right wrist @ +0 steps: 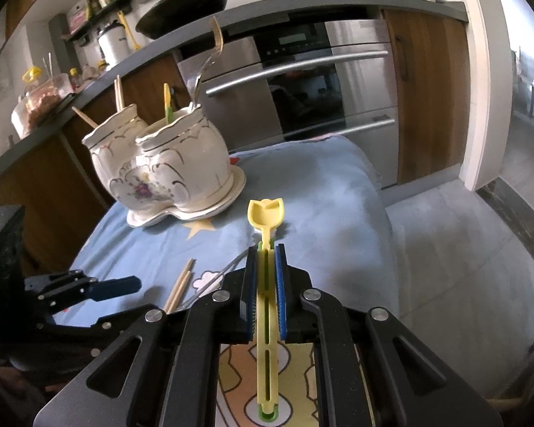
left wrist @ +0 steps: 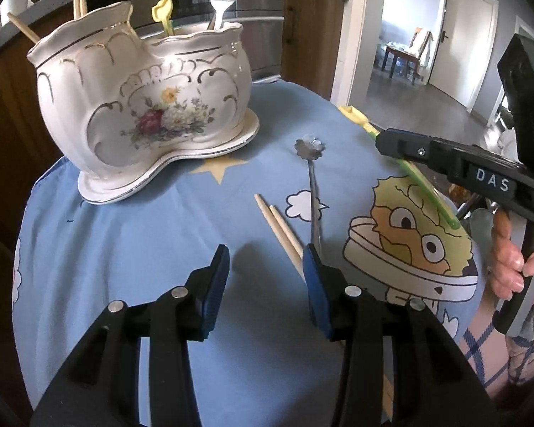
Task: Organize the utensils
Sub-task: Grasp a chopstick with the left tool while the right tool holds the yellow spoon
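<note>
Clamping a yellow spoon (right wrist: 266,213), the right gripper (right wrist: 265,249) hovers near the table's (right wrist: 320,185) right edge; left gripper (left wrist: 265,256) is apart, empty, over 2 chopsticks (left wrist: 277,227).

Left claw (left wrist: 265,270) open over blue tabletop (left wrist: 124,249), nothing between pads; chopsticks (left wrist: 277,227) and flower-head spoon (left wrist: 313,185) just ahead; right claw (left wrist: 382,140) clamps yellow-green utensil (left wrist: 420,181).

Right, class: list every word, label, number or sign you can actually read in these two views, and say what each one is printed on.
"DAS": white letters on the black body of the right gripper, seen from the left wrist view.
Oven display and buttons: too small and dark to read.
Jars and packets on the kitchen shelf: labels blurred, unreadable.
Nothing else legible.
</note>
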### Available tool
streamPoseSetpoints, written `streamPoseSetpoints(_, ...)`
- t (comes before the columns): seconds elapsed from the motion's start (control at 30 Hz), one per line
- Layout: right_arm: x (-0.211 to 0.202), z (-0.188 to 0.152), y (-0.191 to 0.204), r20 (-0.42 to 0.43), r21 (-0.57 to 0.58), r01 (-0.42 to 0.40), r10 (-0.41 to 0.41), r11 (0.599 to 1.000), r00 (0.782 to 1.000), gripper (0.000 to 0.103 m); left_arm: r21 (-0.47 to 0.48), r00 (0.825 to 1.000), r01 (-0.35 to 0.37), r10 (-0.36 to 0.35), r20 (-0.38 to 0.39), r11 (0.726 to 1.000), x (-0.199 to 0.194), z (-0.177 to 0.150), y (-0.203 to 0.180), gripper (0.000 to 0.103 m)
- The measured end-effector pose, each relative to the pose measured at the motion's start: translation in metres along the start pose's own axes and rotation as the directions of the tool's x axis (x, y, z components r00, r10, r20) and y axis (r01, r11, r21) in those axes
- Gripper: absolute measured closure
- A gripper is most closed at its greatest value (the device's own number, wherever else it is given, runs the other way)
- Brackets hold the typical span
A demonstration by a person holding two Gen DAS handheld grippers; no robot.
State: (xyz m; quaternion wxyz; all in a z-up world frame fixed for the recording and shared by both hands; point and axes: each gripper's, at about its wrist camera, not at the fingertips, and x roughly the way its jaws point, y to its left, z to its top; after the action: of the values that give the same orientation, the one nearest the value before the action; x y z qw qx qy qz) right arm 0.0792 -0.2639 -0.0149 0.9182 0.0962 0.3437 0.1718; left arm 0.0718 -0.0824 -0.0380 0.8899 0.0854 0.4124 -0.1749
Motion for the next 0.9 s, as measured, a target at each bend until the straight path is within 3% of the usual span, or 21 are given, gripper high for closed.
streamPoseSetpoints(0.3, -0.003, 0.001, -0.004, 0.007, 0.015, -0.002, 0.002, 1.0, 1.0, 0.093, 0.029, 1.0, 0.019, -0.02, 0.012, 0.999, -0.02, -0.008, -0.017, 0.06)
streamPoseSetpoints(0.43, -0.002, 0.001, -0.002, 0.007, 0.011, -0.009, 0.009, 1.0, 1.0, 0.093, 0.057, 0.999, 0.043, -0.042, -0.017, 0.997, -0.027, -0.022, -0.029, 0.06)
streamPoseSetpoints(0.9, -0.006, 0.001, 0.0, 0.012, 0.008, -0.017, 0.017, 1.0, 1.0, 0.093, 0.062, 0.999, -0.009, 0.012, -0.048, 0.998, -0.026, -0.035, -0.034, 0.06)
